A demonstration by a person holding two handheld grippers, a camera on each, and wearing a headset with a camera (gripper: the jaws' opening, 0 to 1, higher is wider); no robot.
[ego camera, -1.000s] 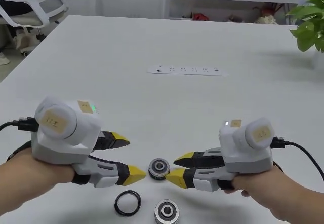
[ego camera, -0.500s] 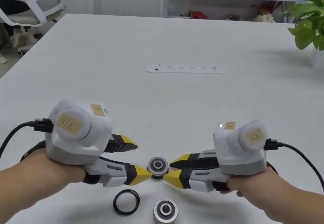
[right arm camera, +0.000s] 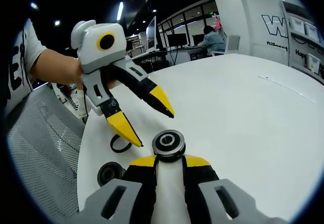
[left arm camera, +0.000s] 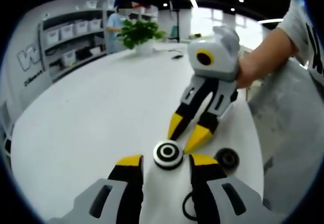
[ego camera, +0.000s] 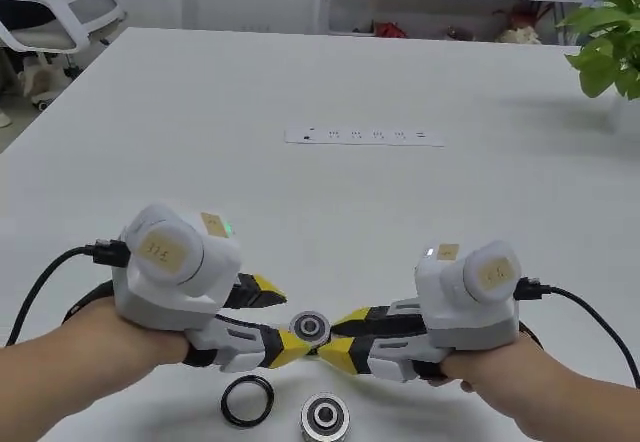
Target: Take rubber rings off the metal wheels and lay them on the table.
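Metal wheel (ego camera: 310, 327), black ring around rim, flat on white table (ego camera: 330, 202) between my tongs. My left gripper (ego camera: 284, 316): jaws apart, flanking wheel. My right gripper (ego camera: 338, 334): jaws narrowly apart, tips beside wheel. Loose rubber ring (ego camera: 247, 400), second wheel (ego camera: 326, 417) nearer me.

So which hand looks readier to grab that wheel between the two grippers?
Probably the left. The left gripper has its jaws spread wide, with the wheel between their tips. The right gripper holds its jaws narrower, and the wheel sits just beyond its tips.
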